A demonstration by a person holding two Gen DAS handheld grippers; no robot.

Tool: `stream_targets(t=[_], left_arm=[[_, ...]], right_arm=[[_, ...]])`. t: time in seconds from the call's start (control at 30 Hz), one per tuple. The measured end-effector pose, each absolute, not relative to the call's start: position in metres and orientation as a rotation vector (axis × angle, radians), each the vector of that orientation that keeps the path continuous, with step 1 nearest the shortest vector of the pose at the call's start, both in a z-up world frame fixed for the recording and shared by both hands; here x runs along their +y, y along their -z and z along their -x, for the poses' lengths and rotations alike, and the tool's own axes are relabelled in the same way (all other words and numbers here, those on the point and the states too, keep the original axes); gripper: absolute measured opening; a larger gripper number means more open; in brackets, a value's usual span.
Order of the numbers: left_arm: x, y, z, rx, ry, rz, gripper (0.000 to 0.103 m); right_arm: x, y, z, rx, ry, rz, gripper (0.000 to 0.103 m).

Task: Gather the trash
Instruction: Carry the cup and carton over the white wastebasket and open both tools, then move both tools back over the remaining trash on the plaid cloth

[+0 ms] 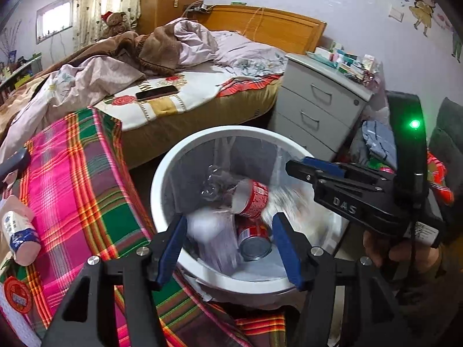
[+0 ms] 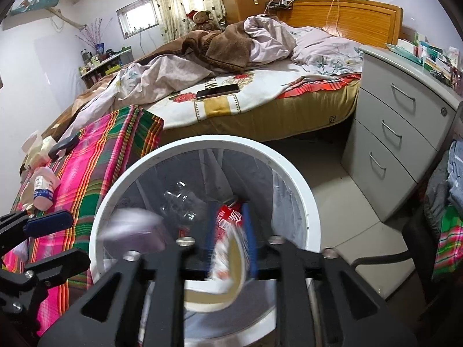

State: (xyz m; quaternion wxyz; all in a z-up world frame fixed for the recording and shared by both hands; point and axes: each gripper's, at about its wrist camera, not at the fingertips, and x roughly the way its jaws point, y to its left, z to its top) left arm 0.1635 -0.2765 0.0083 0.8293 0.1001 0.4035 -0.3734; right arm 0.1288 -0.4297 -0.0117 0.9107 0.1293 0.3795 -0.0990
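Note:
A white round bin (image 1: 156,196) (image 2: 301,190) with a clear liner stands on the floor under both grippers. In it lie a red can (image 1: 254,240) and a crumpled clear bottle (image 1: 214,185) (image 2: 179,199). My left gripper (image 1: 230,245) (image 2: 58,243) is open over the near rim, with a blurred white piece (image 1: 208,228) (image 2: 130,225) loose between its blue pads. My right gripper (image 2: 230,231) (image 1: 292,169) is open above the bin. A blurred red-and-white paper cup (image 2: 228,245) (image 1: 251,199) sits loose between its pads, clear of them in the left wrist view.
Left of the bin is a plaid-covered surface (image 1: 81,188) (image 2: 95,156) with a pink roll (image 1: 20,225) (image 2: 43,190). Behind it a bed carries a dark phone (image 1: 156,92) (image 2: 218,90). A grey drawer cabinet (image 1: 318,107) (image 2: 399,133) stands right, and a chair (image 2: 376,260) with clothes.

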Motion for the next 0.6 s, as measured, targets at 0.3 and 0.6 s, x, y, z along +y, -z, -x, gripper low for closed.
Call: stream_targets(t=[0.3, 0.6], left_arm=[[-0.258, -0.017, -0.160, 0.835, 0.773, -0.181, 0.065], [-0.227, -0.027, -0.150, 0.805, 0.709, -0.168, 0.065]], right_arm=[[-0.424, 0.003, -0.123, 0.750, 0.195, -0.281, 0.048], [-0.400, -0.008, -0.116, 0.712, 0.151, -0.265, 0.048]])
